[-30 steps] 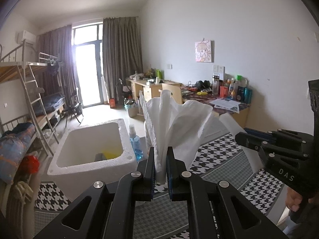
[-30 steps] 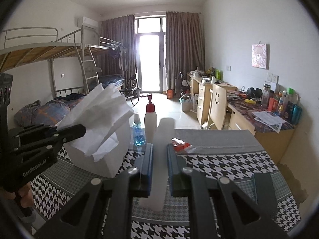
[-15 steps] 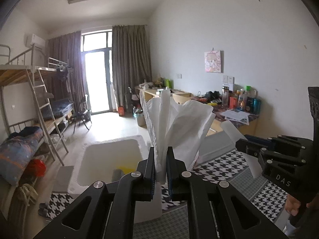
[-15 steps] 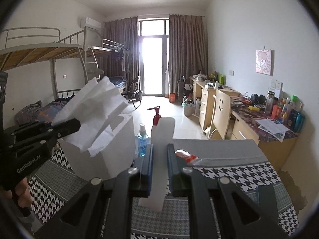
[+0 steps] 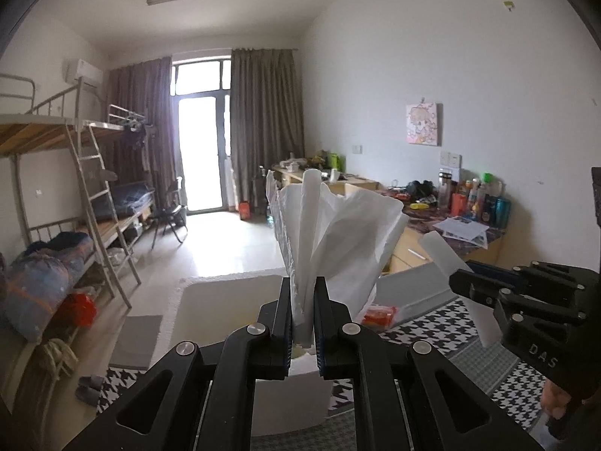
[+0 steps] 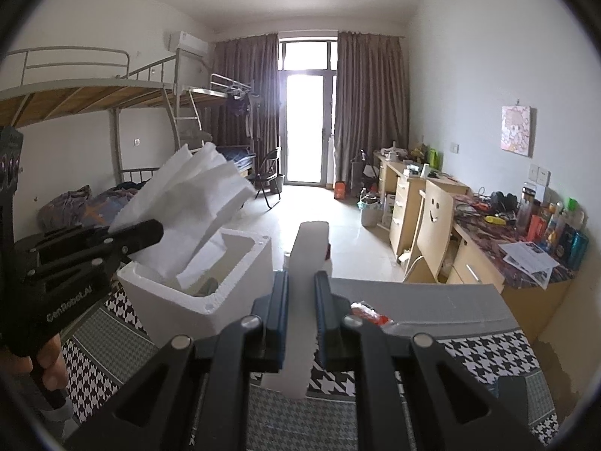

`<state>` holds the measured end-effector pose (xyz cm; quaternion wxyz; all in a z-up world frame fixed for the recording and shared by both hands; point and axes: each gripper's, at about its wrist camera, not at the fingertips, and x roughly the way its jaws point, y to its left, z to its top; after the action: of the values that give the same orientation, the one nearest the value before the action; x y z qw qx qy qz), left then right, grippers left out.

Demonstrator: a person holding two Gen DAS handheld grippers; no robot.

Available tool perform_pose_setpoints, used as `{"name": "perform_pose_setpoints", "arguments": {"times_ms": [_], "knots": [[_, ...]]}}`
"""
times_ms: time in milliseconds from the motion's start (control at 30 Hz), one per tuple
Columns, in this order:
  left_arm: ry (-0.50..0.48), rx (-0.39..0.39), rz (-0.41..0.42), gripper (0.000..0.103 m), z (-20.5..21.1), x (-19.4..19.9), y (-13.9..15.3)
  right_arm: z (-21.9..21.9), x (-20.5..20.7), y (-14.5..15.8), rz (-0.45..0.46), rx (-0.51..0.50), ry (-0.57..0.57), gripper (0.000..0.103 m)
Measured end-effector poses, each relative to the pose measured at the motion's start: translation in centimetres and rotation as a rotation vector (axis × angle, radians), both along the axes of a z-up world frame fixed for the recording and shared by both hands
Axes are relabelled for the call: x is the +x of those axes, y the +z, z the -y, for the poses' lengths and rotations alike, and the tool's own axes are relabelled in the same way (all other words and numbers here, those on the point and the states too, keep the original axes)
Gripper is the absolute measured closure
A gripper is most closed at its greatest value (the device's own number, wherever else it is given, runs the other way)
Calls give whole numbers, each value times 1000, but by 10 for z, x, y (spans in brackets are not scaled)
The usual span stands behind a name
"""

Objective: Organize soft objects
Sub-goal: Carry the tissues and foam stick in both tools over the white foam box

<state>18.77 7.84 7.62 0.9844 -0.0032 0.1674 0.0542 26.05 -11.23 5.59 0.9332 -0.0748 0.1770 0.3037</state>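
My left gripper (image 5: 302, 282) is shut on a fanned bundle of white soft sheets (image 5: 338, 233), which stands up from the jaws above the open white foam box (image 5: 180, 300). The right wrist view shows the same bundle (image 6: 195, 195) in the left gripper (image 6: 156, 231), its lower edge hanging just over the box (image 6: 233, 297). My right gripper (image 6: 302, 278) is shut on a narrow white foam strip (image 6: 310, 248) that sticks out above and below the jaws. In the left wrist view the right gripper (image 5: 456, 285) and its strip (image 5: 439, 248) are off to the right of the box.
The box stands on a table with a black-and-white houndstooth cloth (image 6: 469, 353). A red packet (image 6: 370, 312) lies near the table's far edge. Behind the strip a red-topped bottle (image 6: 328, 251) just shows. A chair with a smiley face (image 6: 435, 214) and cluttered desks line the right wall; bunk beds stand left.
Both grippers have risen and moved forward toward the foam box, still holding their loads. The bundle now hangs over the box opening, and the bottles are hidden behind the strip.
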Motion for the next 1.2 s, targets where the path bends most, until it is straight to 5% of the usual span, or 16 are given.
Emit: {"name": "perform_pose_setpoints", "arguments": {"times_ms": [1200], "knots": [[202,-18,-60,93,-54,28,-9,-72,20,1,-40,-42,159,87]]}}
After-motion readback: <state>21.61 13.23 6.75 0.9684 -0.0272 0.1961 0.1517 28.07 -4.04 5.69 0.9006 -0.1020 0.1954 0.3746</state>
